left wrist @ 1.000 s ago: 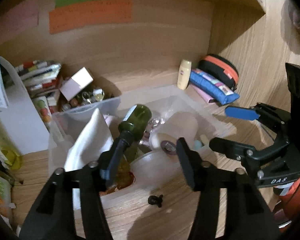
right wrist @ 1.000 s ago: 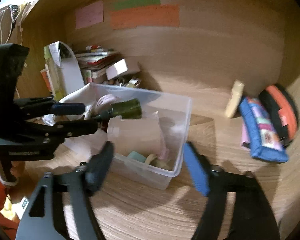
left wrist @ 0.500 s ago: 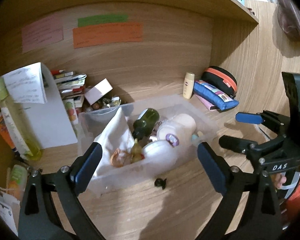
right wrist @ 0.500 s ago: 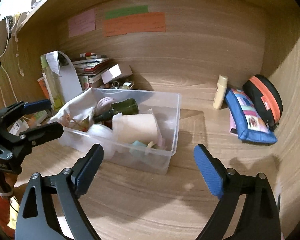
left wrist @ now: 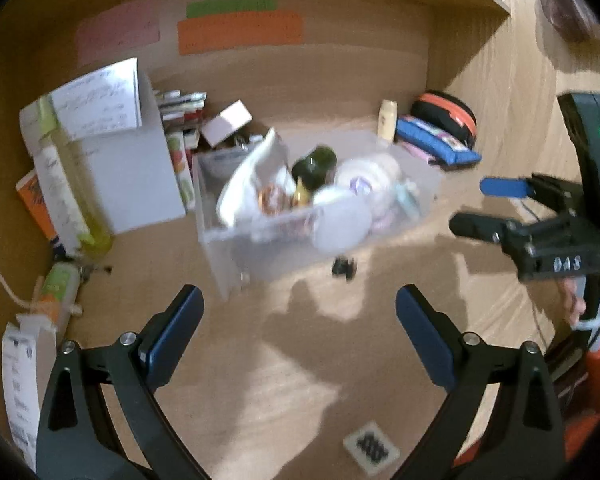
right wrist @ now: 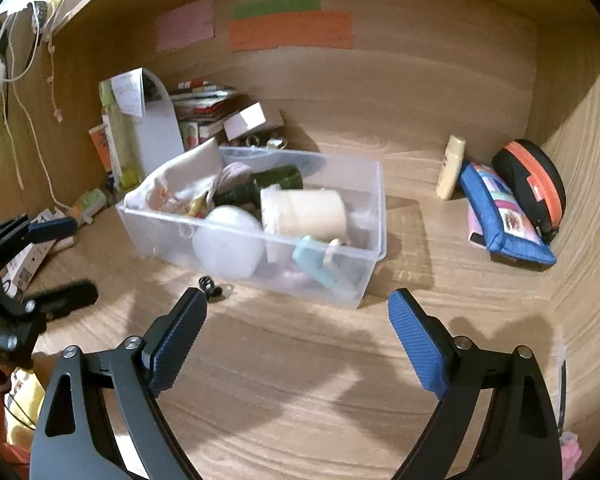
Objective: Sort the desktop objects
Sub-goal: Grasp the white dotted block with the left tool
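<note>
Desk (right wrist: 300, 380): wood-grain surface inside a wooden alcove; fills both views.
Clear bin (right wrist: 374, 216): at 12 o'clock of the right gripper, resting on the desk; packed full.
Bin contents: white cloth (right wrist: 180, 176) at the 9 o'clock end; dark green bottle (right wrist: 276, 180) lying on its side at centre; cream roll (right wrist: 304, 212) at 3 o'clock of the bottle; frosted white dome (right wrist: 226, 248) against the near wall.
Blue pouch (right wrist: 496, 212): at 3 o'clock of the bin, well apart, beside a black-and-orange case (right wrist: 532, 184).
Left gripper (left wrist: 298, 320): fingers spread wide, nothing between them.
Right gripper (right wrist: 296, 320): fingers spread wide, empty.
Black clip (right wrist: 210, 286): on the desk, just beside the bin's near wall.
</note>
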The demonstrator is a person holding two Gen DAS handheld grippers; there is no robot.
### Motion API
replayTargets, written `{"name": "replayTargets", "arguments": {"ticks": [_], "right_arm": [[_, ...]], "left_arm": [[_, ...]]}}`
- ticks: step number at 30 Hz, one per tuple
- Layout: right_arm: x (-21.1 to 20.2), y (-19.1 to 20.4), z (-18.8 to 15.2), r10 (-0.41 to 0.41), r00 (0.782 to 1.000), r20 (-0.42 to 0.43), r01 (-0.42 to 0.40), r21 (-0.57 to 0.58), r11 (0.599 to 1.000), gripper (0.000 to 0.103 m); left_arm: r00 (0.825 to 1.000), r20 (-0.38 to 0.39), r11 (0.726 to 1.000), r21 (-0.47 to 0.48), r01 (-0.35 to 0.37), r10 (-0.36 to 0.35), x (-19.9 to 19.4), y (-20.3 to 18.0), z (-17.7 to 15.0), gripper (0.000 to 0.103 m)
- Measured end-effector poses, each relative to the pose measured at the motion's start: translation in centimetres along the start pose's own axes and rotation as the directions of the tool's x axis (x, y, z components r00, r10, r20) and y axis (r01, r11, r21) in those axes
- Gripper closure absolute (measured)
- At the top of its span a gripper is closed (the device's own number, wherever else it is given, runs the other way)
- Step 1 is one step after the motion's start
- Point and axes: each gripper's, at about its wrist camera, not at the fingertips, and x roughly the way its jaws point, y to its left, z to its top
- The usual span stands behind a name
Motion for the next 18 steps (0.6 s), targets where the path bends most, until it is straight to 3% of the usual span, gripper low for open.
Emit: {"name": "replayTargets", "arguments": {"ticks": [6, 13, 15, 17, 18], "right_arm": [[0.5, 1.2, -1.1, -0.003, 0.999, -0.034, 0.003, -0.004, 1.000, 0.012], [1.0, 2.9, -2.1, -0.001, 0.998, -0.060, 0.000, -0.017, 1.000, 0.012], [1.2, 3.4, -2.3, -0.002, 0.998, -0.068, 0.000, -0.020, 1.000, 0.012], [1.5, 3.7, -2.4, 0.001, 0.997, -0.076, -0.003, -0.023, 1.000, 0.012], [1.7, 3.9, -2.5, 0.002, 0.997, -0.083, -0.004, -0.024, 1.000, 0.012]], "left_arm": [[0.995, -0.059, 0.997, 0.003, 0.079, -0.078, -0.6, -0.3, -3.3, 0.005], [0.991, -0.087, 0.995, 0.011, 0.103, -0.101, -0.7, -1.1, -6.3, 0.005], [0.990, -0.084, 0.994, 0.017, 0.112, -0.110, -0.8, -1.5, -7.1, 0.011], [0.987, -0.101, 0.991, 0.026, 0.131, -0.128, -0.6, -1.8, -7.5, 0.034], [0.984, -0.114, 0.989, 0.031, 0.142, -0.137, -0.4, -2.0, -7.7, 0.039]]}}
